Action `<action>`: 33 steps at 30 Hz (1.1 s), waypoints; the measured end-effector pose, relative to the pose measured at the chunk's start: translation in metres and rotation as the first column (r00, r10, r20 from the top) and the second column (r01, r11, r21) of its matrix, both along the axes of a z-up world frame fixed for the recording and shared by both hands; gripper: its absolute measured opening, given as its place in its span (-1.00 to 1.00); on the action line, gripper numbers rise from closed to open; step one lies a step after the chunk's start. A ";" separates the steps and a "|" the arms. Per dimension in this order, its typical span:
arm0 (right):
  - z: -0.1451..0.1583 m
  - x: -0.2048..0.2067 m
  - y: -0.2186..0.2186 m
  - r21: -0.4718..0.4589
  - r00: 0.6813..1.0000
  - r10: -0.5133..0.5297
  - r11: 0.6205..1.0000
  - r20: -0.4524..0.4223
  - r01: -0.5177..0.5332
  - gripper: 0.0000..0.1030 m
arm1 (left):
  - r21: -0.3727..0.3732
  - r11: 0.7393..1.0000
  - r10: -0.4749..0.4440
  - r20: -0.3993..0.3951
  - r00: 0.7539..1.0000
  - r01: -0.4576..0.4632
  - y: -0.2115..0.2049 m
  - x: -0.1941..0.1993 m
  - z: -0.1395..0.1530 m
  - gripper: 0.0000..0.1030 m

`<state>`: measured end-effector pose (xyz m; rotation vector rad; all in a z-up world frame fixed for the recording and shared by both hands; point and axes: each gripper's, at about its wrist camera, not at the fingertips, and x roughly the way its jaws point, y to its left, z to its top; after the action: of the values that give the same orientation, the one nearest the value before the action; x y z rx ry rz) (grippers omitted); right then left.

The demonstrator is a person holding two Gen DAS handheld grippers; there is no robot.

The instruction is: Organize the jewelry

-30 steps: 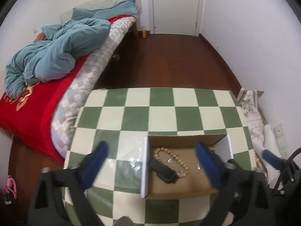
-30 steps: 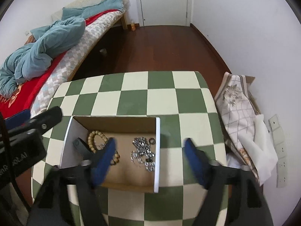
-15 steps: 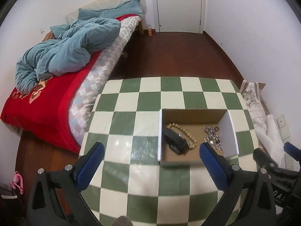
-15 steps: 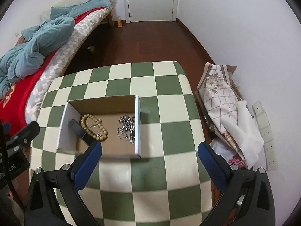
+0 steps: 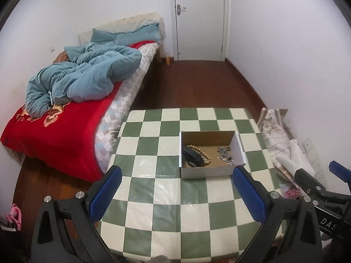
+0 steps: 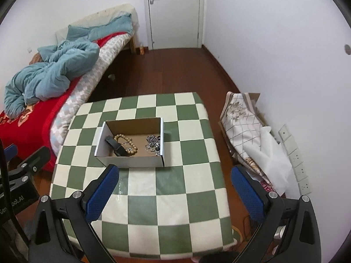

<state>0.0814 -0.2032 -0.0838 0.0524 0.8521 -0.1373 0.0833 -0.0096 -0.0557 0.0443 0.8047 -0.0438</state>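
Both grippers — left gripper, right gripper — were held wide, empty; jewelry sat in box — withdrawal judged best kept clear.

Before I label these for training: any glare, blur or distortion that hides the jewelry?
Left wrist view: fisheye bends the walls and table edges; sheen on the tablecloth near the box; bead bracelet sharp, silver pieces too small to tell apart. Right wrist view: same bending, dark corners, glare patch on the cloth; contents legible.
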 end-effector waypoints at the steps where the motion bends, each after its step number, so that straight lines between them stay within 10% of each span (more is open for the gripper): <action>1: 0.006 -0.007 0.000 -0.004 1.000 -0.002 1.000 0.009 0.002 1.00 | -0.005 1.000 -0.006 0.008 1.000 0.006 0.001 -0.007 0.005 1.00; 17: 0.098 -0.092 0.010 -0.026 0.997 0.012 1.000 0.071 -0.010 1.00 | -0.070 0.997 -0.030 0.038 0.999 0.032 0.009 -0.068 0.073 1.00; 33: 0.109 -0.033 0.008 -0.049 0.999 0.019 0.999 0.036 -0.017 1.00 | -0.026 0.999 0.048 0.035 0.998 -0.047 0.005 -0.020 0.073 1.00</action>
<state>0.0486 -0.1953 0.0252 0.0012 0.8123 -0.1399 0.0633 -0.0041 0.0177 0.0018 0.7689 -0.0086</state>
